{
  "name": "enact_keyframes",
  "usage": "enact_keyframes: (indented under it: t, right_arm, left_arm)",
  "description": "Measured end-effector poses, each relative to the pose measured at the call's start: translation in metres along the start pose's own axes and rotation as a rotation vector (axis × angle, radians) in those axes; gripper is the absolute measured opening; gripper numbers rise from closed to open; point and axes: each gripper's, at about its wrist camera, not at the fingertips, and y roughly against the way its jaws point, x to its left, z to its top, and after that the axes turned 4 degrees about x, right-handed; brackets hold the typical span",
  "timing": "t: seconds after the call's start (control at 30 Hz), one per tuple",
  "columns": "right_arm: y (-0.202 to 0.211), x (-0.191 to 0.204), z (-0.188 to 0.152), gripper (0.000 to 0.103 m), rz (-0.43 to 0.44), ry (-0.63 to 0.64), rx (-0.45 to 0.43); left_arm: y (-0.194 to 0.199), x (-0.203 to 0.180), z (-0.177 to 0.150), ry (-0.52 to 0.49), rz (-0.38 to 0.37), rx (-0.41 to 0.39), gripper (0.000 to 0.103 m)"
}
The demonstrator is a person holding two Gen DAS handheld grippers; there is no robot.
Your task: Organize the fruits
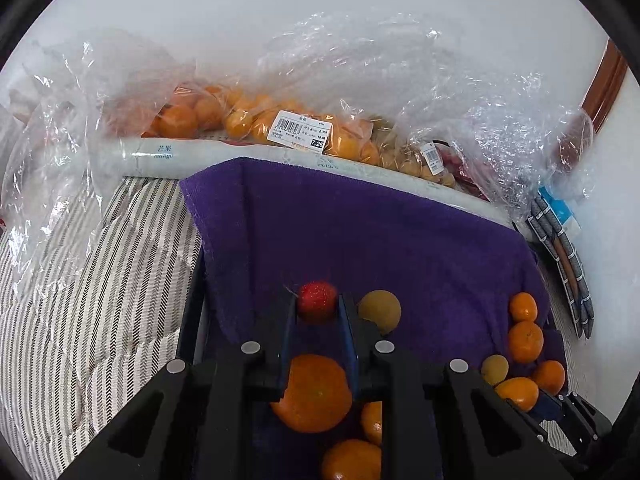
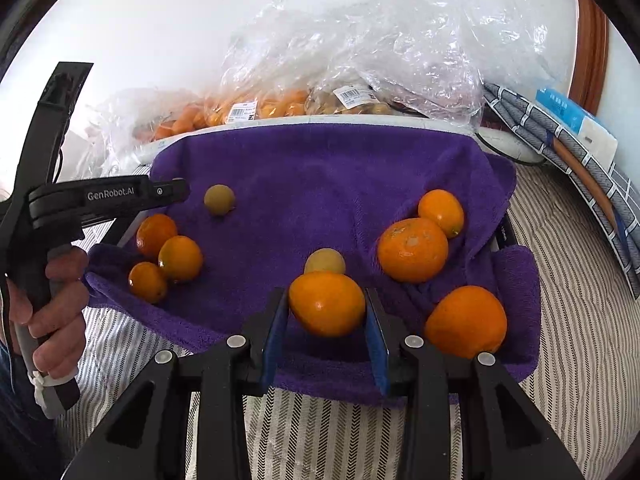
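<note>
In the left wrist view my left gripper [image 1: 317, 304] is shut on a small red fruit [image 1: 317, 300] above the purple towel [image 1: 360, 240]. A yellow-green fruit [image 1: 379, 310] lies just right of it, and an orange [image 1: 314, 394] lies under the fingers. In the right wrist view my right gripper [image 2: 326, 312] is shut on an orange kumquat [image 2: 327, 304] above the towel's [image 2: 320, 176] front edge. A yellow fruit [image 2: 325, 261] lies behind it. The left gripper body [image 2: 112, 196] shows at the left, its tips hidden.
Clear plastic bags of oranges [image 1: 256, 120] lie on a white box behind the towel. Oranges sit in groups on the towel at left [image 2: 168, 256] and right [image 2: 412, 248]. A striped bedcover [image 2: 560, 320] surrounds the towel. Folded cloth and a blue box [image 2: 576, 128] lie far right.
</note>
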Motion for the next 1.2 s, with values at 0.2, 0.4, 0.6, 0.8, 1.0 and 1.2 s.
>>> enact_keyframes:
  t: [0.2,0.4,0.6,0.8,1.0,1.2]
  right_arm:
    - [0.0,0.0,-0.002,0.038,-0.014,-0.001,-0.009]
    - [0.0,0.001,0.0,0.044,-0.013,-0.017,-0.007]
    - [0.009,0.004,0.0,0.052,-0.001,-0.03,-0.022]
    - [0.028,0.004,-0.001,0.054,-0.017,-0.039,-0.036]
    - [0.061,-0.001,-0.005,0.054,-0.023,-0.084,-0.063]
    - [0.108,-0.009,-0.017,0.054,-0.036,-0.12,-0.102]
  left_arm:
    - [-0.004,0.001,-0.001,0.002,0.0,0.014,0.02]
    - [0.002,0.001,-0.002,-0.008,-0.012,0.015,0.029]
    - [0.021,-0.003,-0.003,-0.024,-0.012,-0.017,0.036]
    - [0.043,-0.005,-0.018,-0.038,-0.004,-0.021,0.043]
    - [0.075,-0.008,-0.042,-0.039,0.004,-0.023,0.047]
    - [0.115,-0.013,-0.071,-0.029,0.02,-0.037,0.048]
